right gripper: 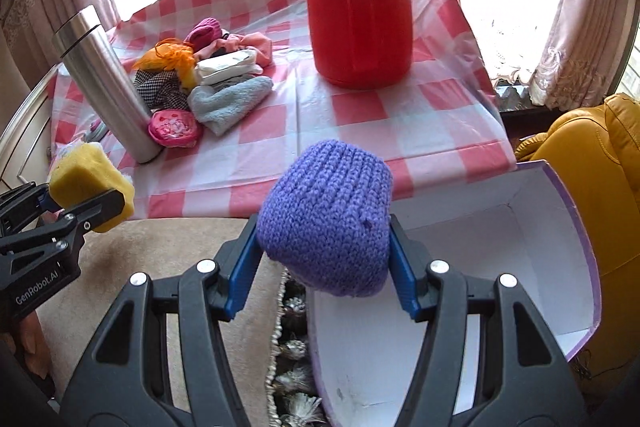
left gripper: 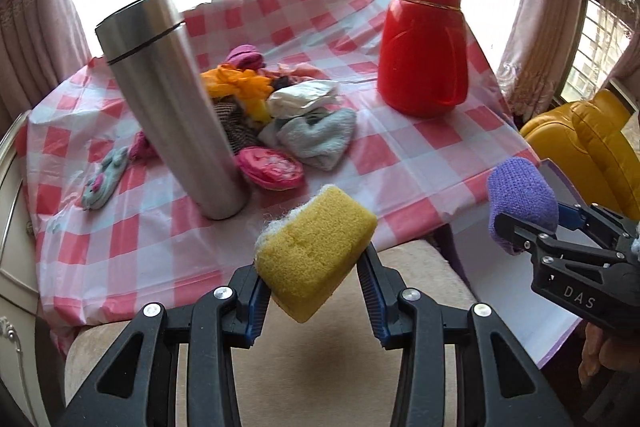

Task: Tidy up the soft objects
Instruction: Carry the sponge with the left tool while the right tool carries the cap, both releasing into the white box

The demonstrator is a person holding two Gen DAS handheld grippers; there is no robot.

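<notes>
We hold a yellow sponge (left gripper: pixel 316 251) in the left gripper (left gripper: pixel 312 293) and a purple knit piece (right gripper: pixel 326 219) in the right gripper (right gripper: pixel 322 269), fingers clenched on both, above the empty-looking white box (right gripper: pixel 540 267), while the pile of soft things (left gripper: pixel 280 111) waits on the surface (left gripper: pixel 400 155).

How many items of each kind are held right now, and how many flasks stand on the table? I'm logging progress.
Sponges held: 1, yellow sponge in left tool
Knit pieces held: 1, purple knit in right tool
Flasks: 2, steel flask, red flask
Total: 4
</notes>
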